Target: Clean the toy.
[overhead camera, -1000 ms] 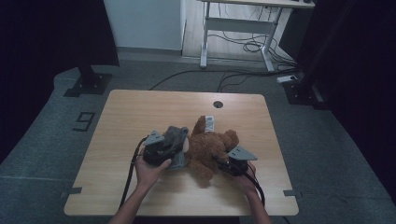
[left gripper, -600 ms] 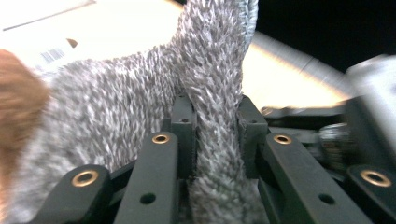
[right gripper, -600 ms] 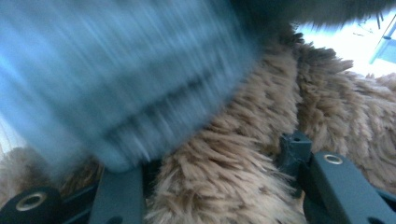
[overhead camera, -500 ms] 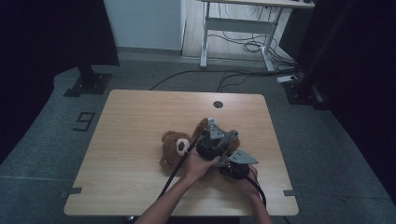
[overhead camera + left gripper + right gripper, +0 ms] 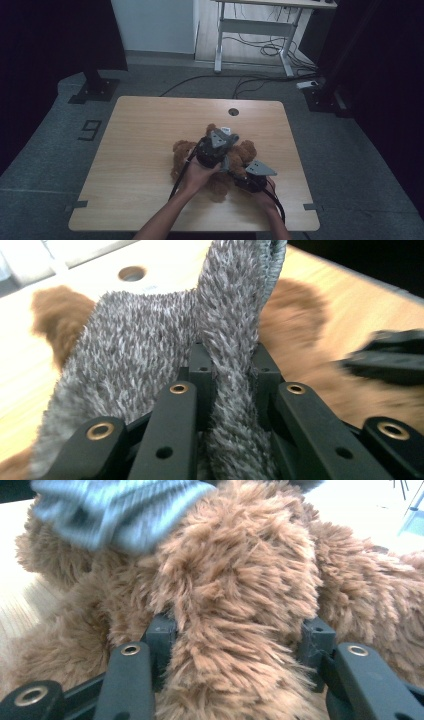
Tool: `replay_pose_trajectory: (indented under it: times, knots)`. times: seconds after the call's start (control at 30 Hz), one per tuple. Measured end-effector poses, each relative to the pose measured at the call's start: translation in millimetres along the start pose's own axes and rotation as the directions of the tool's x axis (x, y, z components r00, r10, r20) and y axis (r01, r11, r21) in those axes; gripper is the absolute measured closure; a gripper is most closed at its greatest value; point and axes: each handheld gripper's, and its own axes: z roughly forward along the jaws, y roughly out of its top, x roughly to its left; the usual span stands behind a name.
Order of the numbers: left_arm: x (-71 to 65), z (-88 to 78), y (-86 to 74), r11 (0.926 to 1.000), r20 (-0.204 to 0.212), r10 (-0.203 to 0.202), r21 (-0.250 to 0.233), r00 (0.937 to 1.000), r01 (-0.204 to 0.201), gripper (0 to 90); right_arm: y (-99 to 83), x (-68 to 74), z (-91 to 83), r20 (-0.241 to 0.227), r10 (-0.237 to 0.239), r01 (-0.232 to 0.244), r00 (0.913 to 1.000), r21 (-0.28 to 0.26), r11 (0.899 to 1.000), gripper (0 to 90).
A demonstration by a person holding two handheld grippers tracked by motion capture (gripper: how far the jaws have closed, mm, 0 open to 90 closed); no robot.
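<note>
Wooden table (image 5: 150,150), left tongs (image 5: 227,150) pinching grey knit (image 5: 150,340), right tongs (image 5: 240,176) clamping teddy bear (image 5: 182,152), forearms crossing inward

A pale desk frame (image 5: 252,30) stands on the floor at twelve o'clock beyond the table, with cables (image 5: 260,50) tangled beneath it. A black stand base (image 5: 94,87) sits at ten o'clock, and a "9" mark (image 5: 90,130) lies on the floor at nine o'clock.

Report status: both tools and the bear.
Left tool shut on grey knit garment. Right tool shut on brown teddy bear. Bear lying on table. Nothing in the way.
</note>
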Motion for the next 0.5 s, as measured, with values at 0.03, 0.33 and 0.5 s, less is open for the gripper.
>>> replay_pose_trajectory:
  times: [0.03, 0.33, 0.5]
  knots:
    - [7.5, -0.5, -2.6, 0.9998, 0.003, -0.018, 0.01, 0.9998, 0.018, 77.2, -0.1, -0.1, 0.0, -0.002, 0.002, -0.002, 1.0, -0.002, 1.0, 48.5]
    - [47.2, -27.2, -22.5, 0.995, 0.019, -0.095, -0.03, 0.9953, 0.095, 77.5, 0.1, 3.0, 1.0, -0.012, -0.013, 0.013, 0.9998, -0.006, 1.0, 48.4]
    - [80.5, -53.5, -33.5, 0.9813, -0.032, -0.18, -0.076, 0.9832, 0.177, 77.4, -0.3, 4.2, 0.6, -0.008, -0.014, 0.014, 0.9999, -0.001, 1.0, 48.4]
